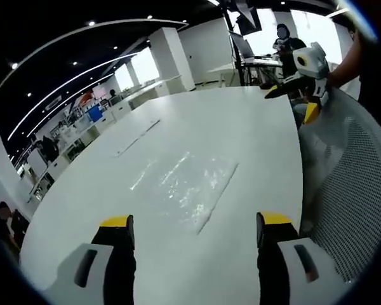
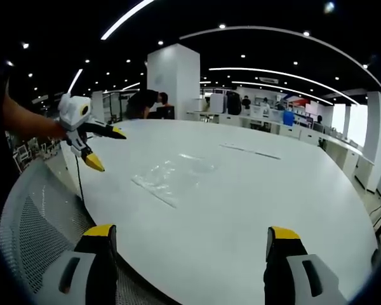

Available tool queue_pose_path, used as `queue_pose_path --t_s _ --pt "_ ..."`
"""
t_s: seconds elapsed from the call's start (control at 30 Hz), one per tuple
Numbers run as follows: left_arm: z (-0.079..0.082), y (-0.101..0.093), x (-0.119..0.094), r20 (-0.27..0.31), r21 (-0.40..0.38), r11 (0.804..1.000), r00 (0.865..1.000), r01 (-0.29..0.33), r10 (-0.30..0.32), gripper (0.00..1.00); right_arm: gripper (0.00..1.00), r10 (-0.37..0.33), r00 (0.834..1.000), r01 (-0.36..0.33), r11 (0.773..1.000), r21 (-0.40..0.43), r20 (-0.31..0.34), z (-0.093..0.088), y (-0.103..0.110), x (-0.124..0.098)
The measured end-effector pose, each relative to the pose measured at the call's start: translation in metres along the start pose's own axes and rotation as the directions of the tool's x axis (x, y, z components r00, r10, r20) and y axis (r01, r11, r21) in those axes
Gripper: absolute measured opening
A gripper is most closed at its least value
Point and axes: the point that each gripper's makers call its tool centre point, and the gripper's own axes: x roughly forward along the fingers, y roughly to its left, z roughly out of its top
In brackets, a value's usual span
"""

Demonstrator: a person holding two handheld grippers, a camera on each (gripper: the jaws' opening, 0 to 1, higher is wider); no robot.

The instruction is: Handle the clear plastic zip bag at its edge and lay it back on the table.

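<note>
The clear plastic zip bag (image 1: 185, 184) lies flat on the white table (image 1: 197, 121), just ahead of my left gripper (image 1: 195, 222). That gripper's yellow-tipped jaws stand wide apart with nothing between them, short of the bag's near edge. My right gripper (image 1: 289, 105) hangs over the table's edge at the upper right, held by a hand, fingers spread. In the right gripper view the bag (image 2: 170, 175) lies left of centre on the table (image 2: 254, 203). My right gripper (image 2: 192, 234) is open and empty, well back from the bag. The left gripper (image 2: 106, 150) enters from the left, open.
A grey mesh chair back (image 1: 349, 190) presses against the table's edge, also seen as the chair back (image 2: 35, 235) at lower left. Thin flat strips (image 2: 247, 150) lie farther across the table. A white pillar (image 2: 174, 79), desks and people stand beyond.
</note>
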Motion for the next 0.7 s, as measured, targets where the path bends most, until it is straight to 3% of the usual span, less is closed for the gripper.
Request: queue_pose_path --t_s 0.7 --pt "-0.007 0.009 0.024 -0.065 0.11 0.988 0.992 0.112 -0.105 0.7 0.98 0.003 1.0 -0.003 1.0 0.0 -0.007 -0.002 -0.001 0.0"
